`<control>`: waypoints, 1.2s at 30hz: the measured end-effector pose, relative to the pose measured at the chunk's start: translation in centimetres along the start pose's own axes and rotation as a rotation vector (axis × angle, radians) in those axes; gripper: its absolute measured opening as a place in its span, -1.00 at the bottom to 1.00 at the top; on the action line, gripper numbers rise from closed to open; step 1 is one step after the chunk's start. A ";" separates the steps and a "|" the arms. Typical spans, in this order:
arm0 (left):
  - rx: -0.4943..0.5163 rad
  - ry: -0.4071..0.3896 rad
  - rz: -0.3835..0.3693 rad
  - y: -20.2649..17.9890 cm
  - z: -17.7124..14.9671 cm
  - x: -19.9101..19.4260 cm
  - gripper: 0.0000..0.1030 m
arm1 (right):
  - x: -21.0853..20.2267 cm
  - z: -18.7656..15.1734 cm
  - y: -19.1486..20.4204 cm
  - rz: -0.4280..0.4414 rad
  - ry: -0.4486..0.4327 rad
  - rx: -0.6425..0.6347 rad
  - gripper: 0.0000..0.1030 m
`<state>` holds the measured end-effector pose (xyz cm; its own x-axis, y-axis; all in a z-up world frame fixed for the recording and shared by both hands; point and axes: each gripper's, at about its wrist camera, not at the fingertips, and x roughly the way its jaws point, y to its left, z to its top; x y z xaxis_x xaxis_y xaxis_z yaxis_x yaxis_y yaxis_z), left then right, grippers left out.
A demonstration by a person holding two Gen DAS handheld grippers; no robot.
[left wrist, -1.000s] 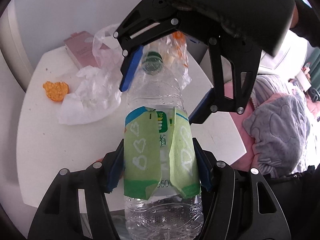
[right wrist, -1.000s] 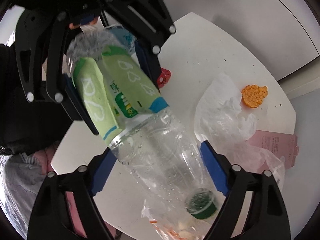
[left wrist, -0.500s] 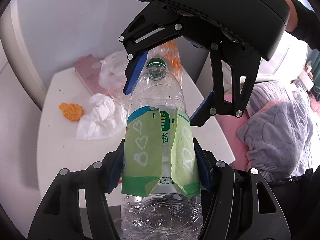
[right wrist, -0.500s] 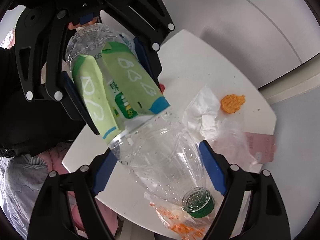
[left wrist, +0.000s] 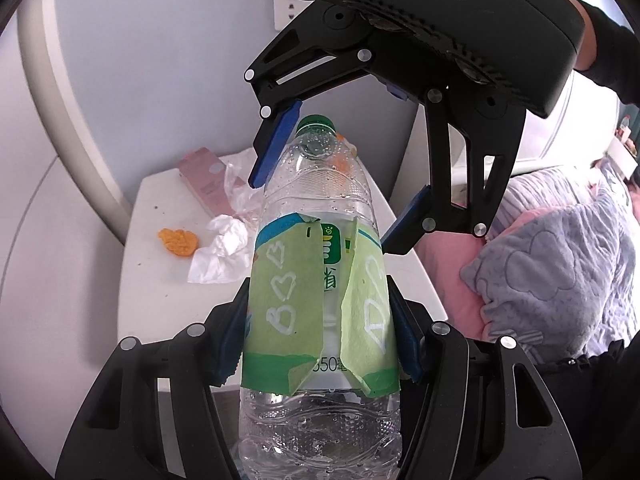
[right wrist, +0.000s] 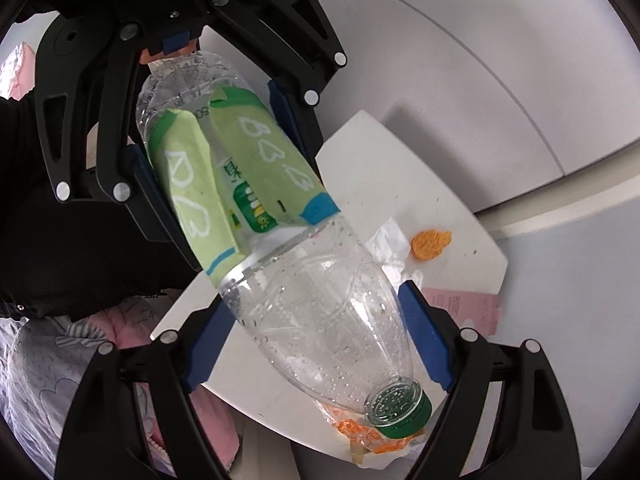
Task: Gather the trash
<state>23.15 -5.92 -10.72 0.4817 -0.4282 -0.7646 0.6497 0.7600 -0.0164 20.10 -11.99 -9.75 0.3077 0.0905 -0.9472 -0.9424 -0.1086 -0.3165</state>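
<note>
While the left gripper (left wrist: 322, 344) pinches the plastic bottle (left wrist: 320, 300) across its green label, with both blue pads pressed against the label's sides, the job looks to be mid-collection: one piece of trash is lifted clear of the white desk (left wrist: 160, 300) and held in the air, cap pointing away from the left hand. The right gripper (right wrist: 320, 344) faces it from the opposite end, its jaws spread wide on either side of the bottle's clear shoulder near the green cap (right wrist: 402, 412); whether a pad brushes the plastic cannot be told, but they are not clamping it. This may be a handover or a steadying of the bottle, so the next move would call either for the right jaws to squeeze in on the shoulder before the left lets go, or for the bottle to be carried off to wherever trash goes; no bin shows in either view. More litter lies on the desk below: a crumpled white tissue (left wrist: 224, 252), an orange snack piece (left wrist: 178, 240), a pink box (left wrist: 204, 184) and a clear wrapper with orange crumbs (right wrist: 372, 436) under the cap.
</note>
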 end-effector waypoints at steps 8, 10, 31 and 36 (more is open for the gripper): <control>-0.022 -0.030 0.062 0.1 -1.9 -4.2 0.15 | -1.7 3.5 0.7 -0.032 -0.018 -0.067 0.52; -0.033 -0.036 0.077 0.2 -2.6 -5.2 0.15 | -1.9 4.8 1.0 -0.036 -0.020 -0.090 0.52; -0.251 0.018 0.236 1.2 -18.0 -15.3 0.16 | 3.4 20.7 7.8 0.075 -0.125 -0.343 0.52; -0.315 0.042 0.245 1.7 -22.4 -16.5 0.16 | 6.4 24.2 9.5 0.129 -0.139 -0.399 0.52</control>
<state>3.09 13.39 -12.60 0.5716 -0.2002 -0.7957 0.3029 0.9528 -0.0221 9.93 11.47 -17.60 0.1444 0.1799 -0.9730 -0.8388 -0.4995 -0.2168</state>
